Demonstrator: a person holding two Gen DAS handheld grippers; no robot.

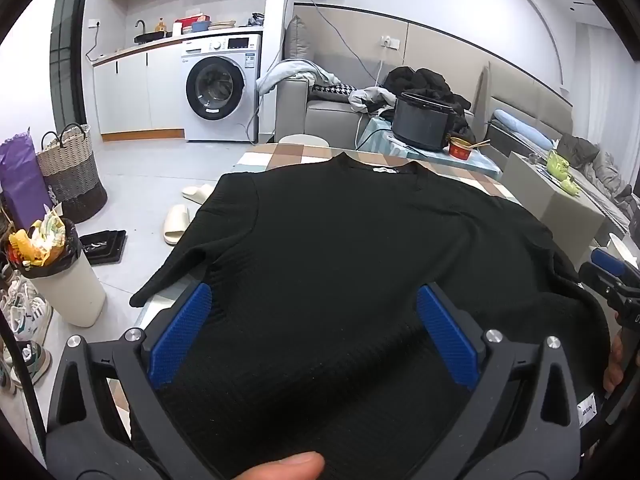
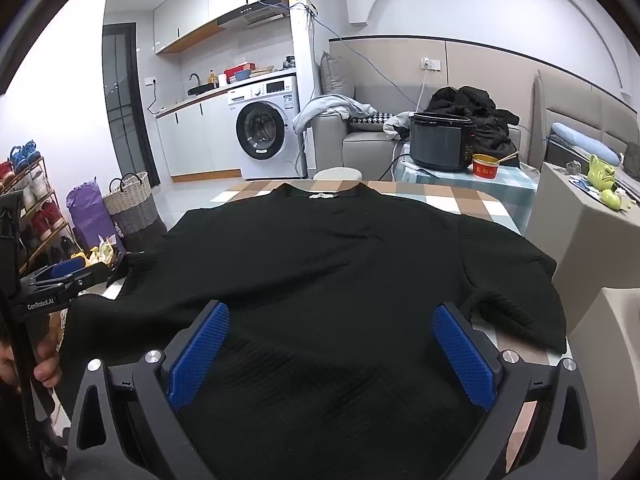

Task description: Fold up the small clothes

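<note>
A black knit short-sleeved top (image 1: 340, 248) lies spread flat on a checked table, collar at the far side; it also shows in the right wrist view (image 2: 340, 264). My left gripper (image 1: 312, 304) is open, its blue pads (image 1: 180, 336) wide apart above the top's lower left part. My right gripper (image 2: 332, 320) is open too, with blue pads (image 2: 464, 360) wide apart above the lower right part. Neither holds cloth. The right gripper also shows in the left wrist view (image 1: 612, 276) at the right edge, and the left gripper shows in the right wrist view (image 2: 64, 276) at the left edge.
The checked tablecloth (image 2: 452, 196) shows beyond the collar. A second table holds a black cooker (image 2: 440, 140) and a red bowl (image 2: 484, 166). On the floor at left stand a full bin (image 1: 64, 276), baskets (image 1: 72, 172) and slippers (image 1: 176, 224). A sofa and washing machine (image 1: 220, 84) stand behind.
</note>
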